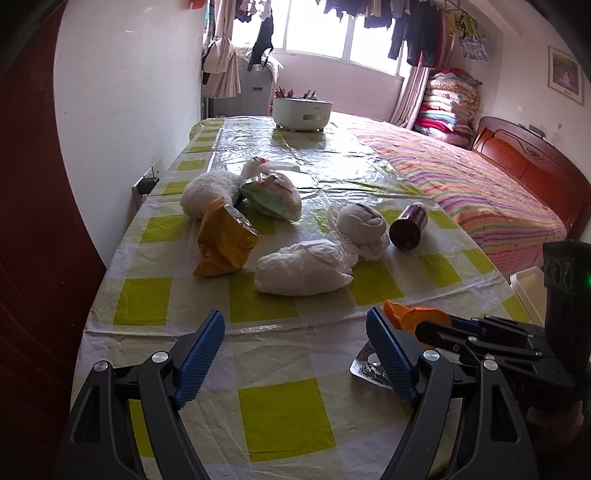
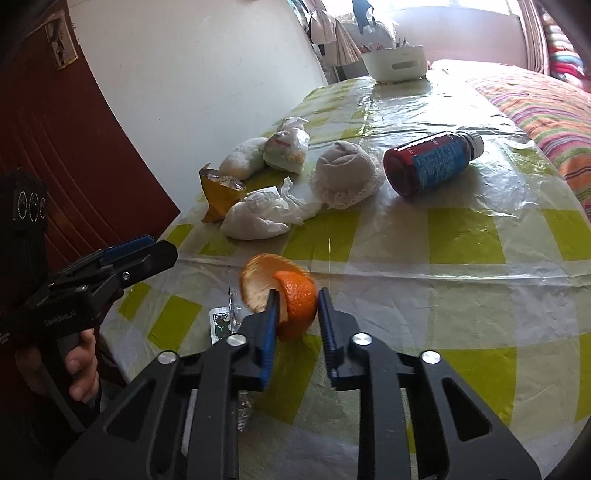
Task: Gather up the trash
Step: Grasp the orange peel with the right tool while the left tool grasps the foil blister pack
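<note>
Where checked tablecloth ends, striped bed adjoins; window beyond.

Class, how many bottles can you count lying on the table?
1. The bottle lies on its side at the right of the clutter, beside the rolled sock. Others may be hidden.

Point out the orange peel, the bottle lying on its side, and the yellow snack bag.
orange peel [image 2: 297, 304], right wrist view, on its outer orange skin.
bottle [image 2: 430, 162], right wrist view, on its blue label.
yellow snack bag [image 1: 223, 242], left wrist view, on its crumpled front.
</note>
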Demonstrator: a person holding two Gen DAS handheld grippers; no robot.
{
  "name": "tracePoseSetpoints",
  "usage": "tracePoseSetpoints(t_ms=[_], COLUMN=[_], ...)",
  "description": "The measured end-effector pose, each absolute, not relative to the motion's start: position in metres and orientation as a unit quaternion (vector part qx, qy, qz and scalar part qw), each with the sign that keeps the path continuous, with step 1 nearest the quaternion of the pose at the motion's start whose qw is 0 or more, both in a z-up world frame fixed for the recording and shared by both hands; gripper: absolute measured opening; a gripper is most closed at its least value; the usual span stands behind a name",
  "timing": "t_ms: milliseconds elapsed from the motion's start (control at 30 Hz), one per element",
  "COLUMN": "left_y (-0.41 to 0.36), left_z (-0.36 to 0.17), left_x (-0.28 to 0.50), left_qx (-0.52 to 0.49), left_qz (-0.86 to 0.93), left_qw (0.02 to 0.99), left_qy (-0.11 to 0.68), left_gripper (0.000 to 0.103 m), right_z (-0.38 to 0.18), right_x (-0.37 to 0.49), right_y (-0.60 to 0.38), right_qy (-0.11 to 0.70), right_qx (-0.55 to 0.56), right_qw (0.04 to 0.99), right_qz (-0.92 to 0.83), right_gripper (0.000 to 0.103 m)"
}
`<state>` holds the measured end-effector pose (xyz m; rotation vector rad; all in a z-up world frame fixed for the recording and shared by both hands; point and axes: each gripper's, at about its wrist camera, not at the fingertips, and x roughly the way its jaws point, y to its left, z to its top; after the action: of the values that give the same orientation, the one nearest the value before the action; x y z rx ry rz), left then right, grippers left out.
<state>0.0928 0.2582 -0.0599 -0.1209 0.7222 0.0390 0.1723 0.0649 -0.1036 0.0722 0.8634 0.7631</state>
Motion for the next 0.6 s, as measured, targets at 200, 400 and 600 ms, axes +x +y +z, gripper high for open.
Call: tracePoseSetpoints(t_ms=[200, 400, 600], left_y=[0.248, 0.230, 0.219], left_z=[-0.061, -0.063, -0.075], left_x=[0.094, 0.089, 0.092], left_qx=[-0.046, -0.053, -0.141], left_qz=[-0.013, -0.090, -0.132], left_qw=[0.930, 0.917, 0.877], left_qy=[0.363, 0.385, 0.441], left_gripper=[0.077, 0.077, 0.077], right_z=[-0.095, -0.086, -0.083], right_x=[0.171, 0.175, 0.171], right_y=[0.051, 0.030, 0.024], right_qy=[0.389, 0.370, 0.359], right_qx=[0.048, 0.072, 0.078], right_qw=[0.848, 0.857, 0.859], right_qz=[0.357, 0.350, 0.356], right_gripper=[0.013, 0.013, 0.013])
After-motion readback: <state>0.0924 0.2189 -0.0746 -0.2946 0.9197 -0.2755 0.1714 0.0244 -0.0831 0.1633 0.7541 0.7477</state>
